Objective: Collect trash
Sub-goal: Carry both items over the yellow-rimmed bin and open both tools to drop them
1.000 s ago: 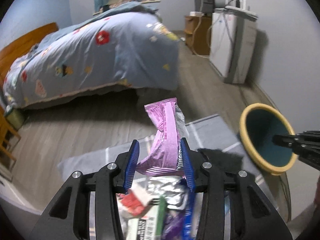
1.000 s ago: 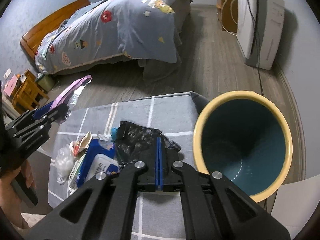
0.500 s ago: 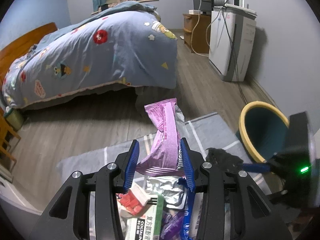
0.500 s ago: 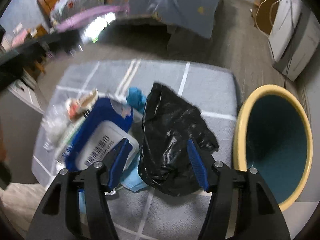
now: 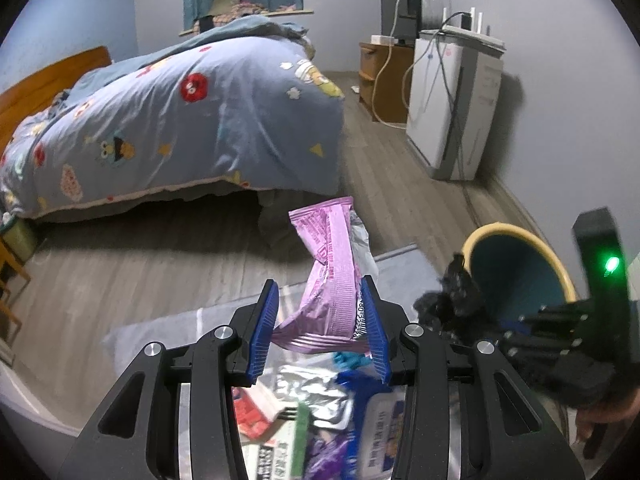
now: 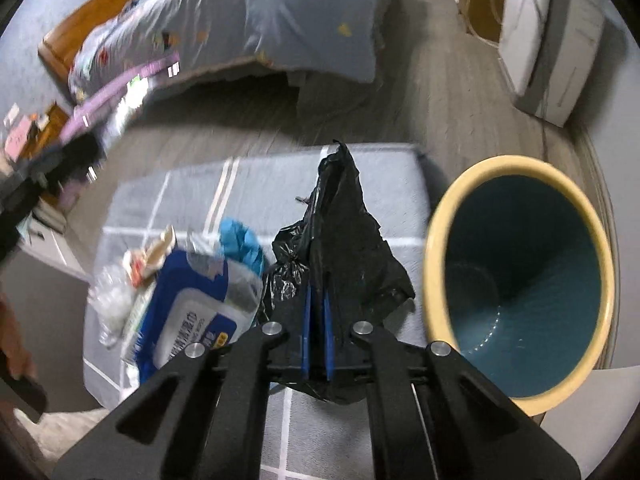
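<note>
My left gripper (image 5: 320, 304) is shut on a crumpled purple wrapper (image 5: 332, 276) and holds it above the grey checked cloth (image 5: 160, 328). My right gripper (image 6: 316, 300) is shut on a black plastic bag (image 6: 344, 232), lifted off the cloth (image 6: 260, 176), just left of the yellow-rimmed teal bin (image 6: 520, 280). The bag (image 5: 452, 296) and the bin (image 5: 516, 264) also show in the left wrist view. A blue wet-wipes pack (image 6: 188, 316), a blue scrap (image 6: 240, 240), clear plastic (image 6: 112, 288) and other wrappers lie on the cloth.
A bed with a blue quilt (image 5: 180, 120) stands across the wooden floor (image 5: 120, 256). A white appliance with cables (image 5: 452, 100) and a wooden cabinet (image 5: 380, 68) stand against the right wall. A wooden stand (image 6: 36, 132) is at the left.
My right gripper opened over the black bag, then shut on it and lifted it toward the bin. My left gripper kept its hold on the purple wrapper and barely moved.
</note>
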